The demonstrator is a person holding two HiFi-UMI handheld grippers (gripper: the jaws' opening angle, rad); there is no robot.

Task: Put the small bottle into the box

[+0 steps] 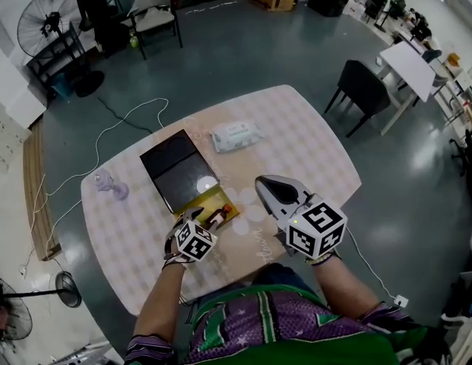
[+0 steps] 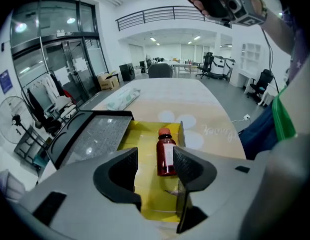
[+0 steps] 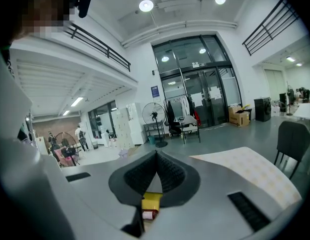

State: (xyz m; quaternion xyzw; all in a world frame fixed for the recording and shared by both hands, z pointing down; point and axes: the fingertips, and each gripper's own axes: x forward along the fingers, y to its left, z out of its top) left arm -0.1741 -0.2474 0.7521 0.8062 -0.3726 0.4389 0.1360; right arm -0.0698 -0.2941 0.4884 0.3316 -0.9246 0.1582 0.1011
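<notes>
A small red-brown bottle with a red cap lies on its side in the yellow-lined box, whose black lid is folded open behind it. In the left gripper view the bottle rests on the yellow floor just beyond my left gripper. That gripper's jaws stand open and hold nothing. In the head view the left gripper hovers at the box's near edge. To the right of the box, my right gripper is raised above the table. Its fingers meet at the tips, with nothing between them.
A pack of wipes lies at the table's far side, also seen in the left gripper view as the pack. A clear purple object stands near the left edge. A dark chair stands off the table's far right corner. A white cable runs over the floor at the left.
</notes>
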